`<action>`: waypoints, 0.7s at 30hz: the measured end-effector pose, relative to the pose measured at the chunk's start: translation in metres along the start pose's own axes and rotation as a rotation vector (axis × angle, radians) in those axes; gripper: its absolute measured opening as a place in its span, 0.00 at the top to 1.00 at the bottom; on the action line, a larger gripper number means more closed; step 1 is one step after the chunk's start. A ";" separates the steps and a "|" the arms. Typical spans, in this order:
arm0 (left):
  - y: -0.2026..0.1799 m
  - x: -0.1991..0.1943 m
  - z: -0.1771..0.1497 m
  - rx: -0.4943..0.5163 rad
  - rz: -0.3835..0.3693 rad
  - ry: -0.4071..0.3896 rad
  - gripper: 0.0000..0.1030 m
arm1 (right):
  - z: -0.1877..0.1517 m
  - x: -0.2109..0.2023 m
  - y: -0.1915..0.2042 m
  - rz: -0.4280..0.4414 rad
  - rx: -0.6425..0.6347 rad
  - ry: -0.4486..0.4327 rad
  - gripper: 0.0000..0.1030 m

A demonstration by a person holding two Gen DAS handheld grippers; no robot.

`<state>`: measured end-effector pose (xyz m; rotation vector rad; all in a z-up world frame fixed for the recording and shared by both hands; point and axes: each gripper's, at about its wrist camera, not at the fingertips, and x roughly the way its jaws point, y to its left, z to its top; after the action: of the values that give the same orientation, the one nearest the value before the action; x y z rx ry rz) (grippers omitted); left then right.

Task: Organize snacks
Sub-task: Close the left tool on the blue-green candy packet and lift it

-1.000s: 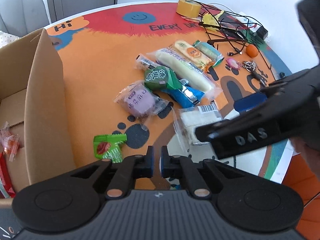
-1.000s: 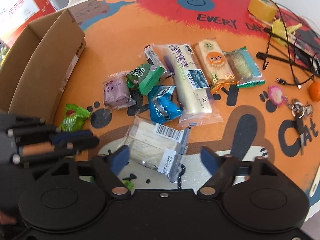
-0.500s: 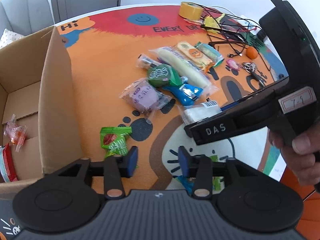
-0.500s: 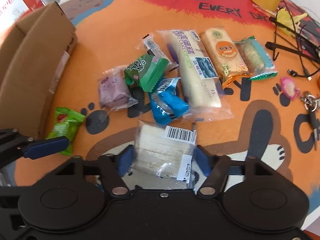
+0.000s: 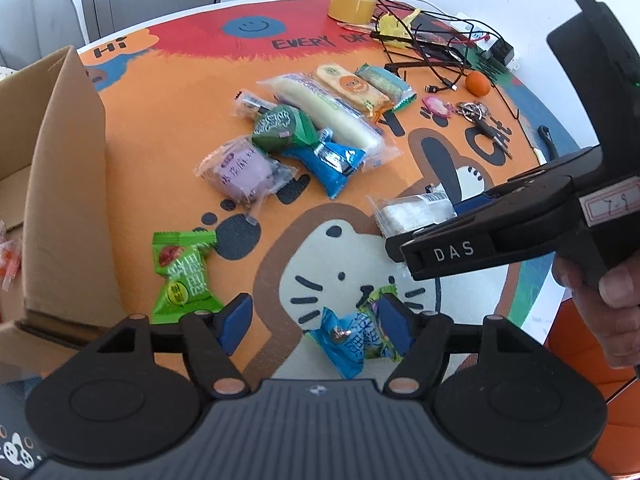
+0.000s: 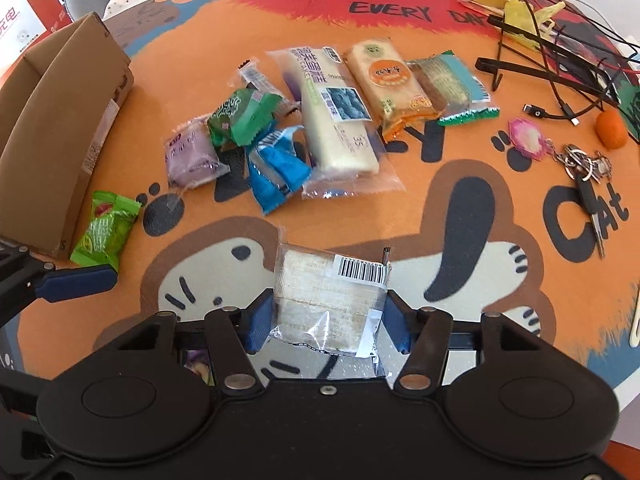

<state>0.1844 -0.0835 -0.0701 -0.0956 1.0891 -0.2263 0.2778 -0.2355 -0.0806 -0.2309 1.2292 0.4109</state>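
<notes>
Since a second ago: my left gripper has gone from nearly pinched together to spread wide, and my right gripper has narrowed from a wide stance onto the sandwich pack.

Right tongs: the blue pads sit against both sides of the clear sandwich pack, clenched on it as far as I can judge; the left wrist view shows the pack sticking out past the fingertips.

Left tongs: released, nothing between the fingers; the blue candy lies on the mat touching or just beside the right-hand pad, I cannot tell which.

Where the snacks are: the green candy lies just beside the cardboard box; the purple cake, green pouch, blue wrapper and long cream cake cluster mid-mat, with the orange biscuit pack beyond.

Box: open, a few red-wrapped sweets already inside.

How the pack will handle: I judge it light and soft, bread in loose slippery film; a hard squeeze would crush it.

Where to hold: across the bread body as now, not the empty film tail near the palm.

Small candies: light, crinkly, likely to skate on the mat; I would pinch the blue one across its padded middle.
</notes>
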 end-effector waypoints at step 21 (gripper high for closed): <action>0.006 0.003 -0.010 -0.043 -0.011 -0.045 0.75 | -0.029 -0.011 0.008 -0.002 -0.031 -0.034 0.48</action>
<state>0.1775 -0.0778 -0.0781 -0.1450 1.0489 -0.2096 0.2464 -0.2418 -0.0793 -0.2512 1.1893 0.4306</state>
